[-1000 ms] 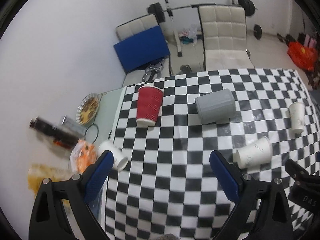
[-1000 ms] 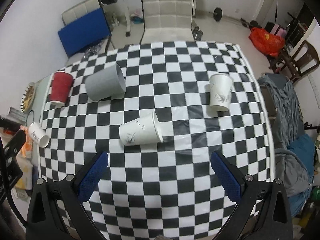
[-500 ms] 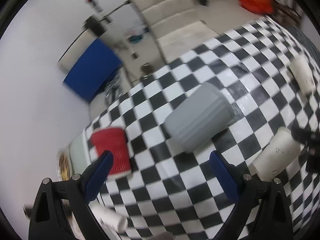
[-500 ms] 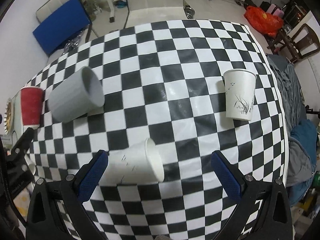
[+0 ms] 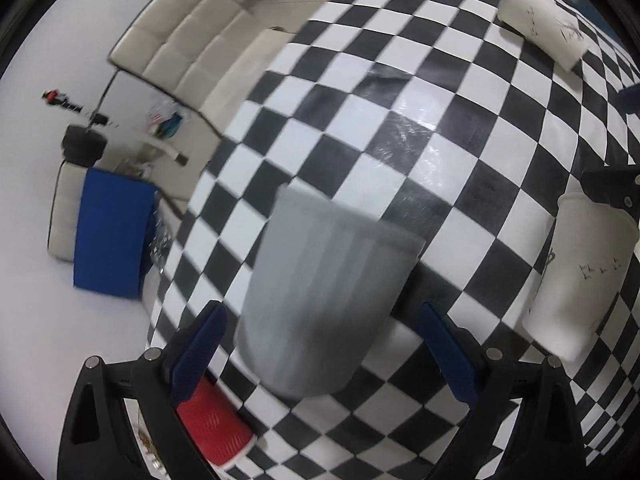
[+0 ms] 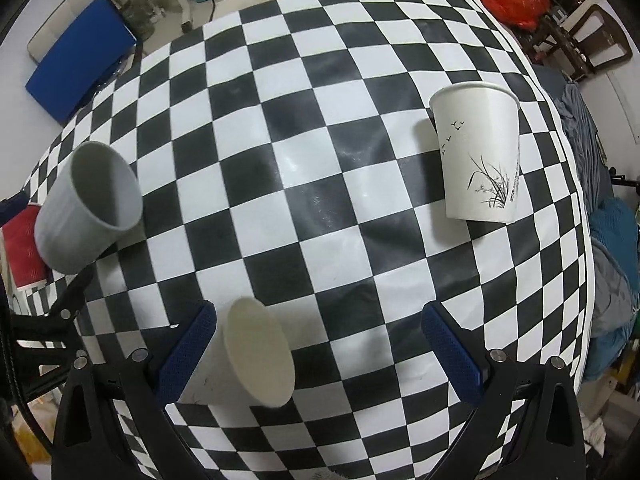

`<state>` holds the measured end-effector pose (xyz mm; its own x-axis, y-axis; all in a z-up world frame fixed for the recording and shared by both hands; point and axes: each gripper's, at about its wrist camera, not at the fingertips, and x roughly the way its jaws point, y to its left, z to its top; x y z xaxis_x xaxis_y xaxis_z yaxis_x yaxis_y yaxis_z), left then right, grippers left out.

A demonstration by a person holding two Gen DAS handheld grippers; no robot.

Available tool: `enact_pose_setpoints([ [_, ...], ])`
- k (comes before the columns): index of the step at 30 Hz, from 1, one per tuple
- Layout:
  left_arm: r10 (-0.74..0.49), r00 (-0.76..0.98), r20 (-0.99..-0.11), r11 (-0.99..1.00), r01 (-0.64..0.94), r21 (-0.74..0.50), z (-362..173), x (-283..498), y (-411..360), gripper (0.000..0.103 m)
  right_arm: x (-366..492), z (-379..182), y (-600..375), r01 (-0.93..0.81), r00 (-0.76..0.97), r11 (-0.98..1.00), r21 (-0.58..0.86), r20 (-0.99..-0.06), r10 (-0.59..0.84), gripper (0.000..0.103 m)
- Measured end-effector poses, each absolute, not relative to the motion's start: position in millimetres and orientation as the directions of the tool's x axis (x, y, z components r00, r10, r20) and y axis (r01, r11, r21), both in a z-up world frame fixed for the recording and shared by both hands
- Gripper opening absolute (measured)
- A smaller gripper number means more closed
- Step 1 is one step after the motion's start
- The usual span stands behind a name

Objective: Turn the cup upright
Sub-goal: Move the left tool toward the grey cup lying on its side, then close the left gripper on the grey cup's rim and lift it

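A grey cup [image 5: 324, 296] lies on its side on the checkered tablecloth [image 5: 420, 128]; it also shows in the right wrist view [image 6: 86, 208] at the left, its mouth facing the table's middle. My left gripper [image 5: 320, 352] is open, its blue pads either side of the grey cup's closed end. A white paper cup [image 6: 248, 356] lies on its side just inside my open right gripper [image 6: 320, 352], next to the left pad; it also shows in the left wrist view [image 5: 576, 276]. Another white cup with a plant print [image 6: 478, 152] stands mouth up.
A red cup [image 5: 212, 424] sits by my left pad, near the table's edge; it also shows in the right wrist view [image 6: 22, 248]. A blue-cushioned chair [image 6: 76, 60] and a cream bench [image 5: 188, 52] stand beyond the table. Clothes [image 6: 612, 264] lie at the right.
My left gripper has moved in close to the grey cup, which now sits between its pads. My right gripper has moved down towards the lying white cup.
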<state>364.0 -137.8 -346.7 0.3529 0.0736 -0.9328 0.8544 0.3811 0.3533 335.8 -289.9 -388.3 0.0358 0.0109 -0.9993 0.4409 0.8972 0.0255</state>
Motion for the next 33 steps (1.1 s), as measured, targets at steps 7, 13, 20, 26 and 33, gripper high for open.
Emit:
enact_pose_setpoints([
  [7, 0.058, 0.352, -0.934, 0.333, 0.875, 0.350, -363, 370, -150, 0.097, 339, -400, -296, 0.444, 0.018, 0.896, 0.019, -1.000, 0.012, 0.103],
  [13, 0.000, 0.354, -0.935, 0.337, 0.881, 0.333, -359, 374, -146, 0.090, 349, -400, -282, 0.410, 0.021, 0.912, -0.018, -0.999, -0.029, 0.103],
  [20, -0.035, 0.368, -0.929, 0.358, 0.873, 0.332, -355, 370, -140, 0.090, 353, -398, -274, 0.409, 0.022, 0.912, -0.010, -1.000, -0.020, 0.103],
  [26, -0.051, 0.360, -0.931, 0.424, 0.853, 0.306, -343, 367, -130, 0.089, 346, -384, -277, 0.419, 0.039, 0.908, -0.003, -0.999, -0.021, 0.103],
  [33, -0.051, 0.329, -0.943, 0.562, 0.790, 0.245, -324, 372, -107, 0.086, 335, -360, -275, 0.425, 0.087, 0.905, 0.023, -0.996, -0.015, 0.103],
])
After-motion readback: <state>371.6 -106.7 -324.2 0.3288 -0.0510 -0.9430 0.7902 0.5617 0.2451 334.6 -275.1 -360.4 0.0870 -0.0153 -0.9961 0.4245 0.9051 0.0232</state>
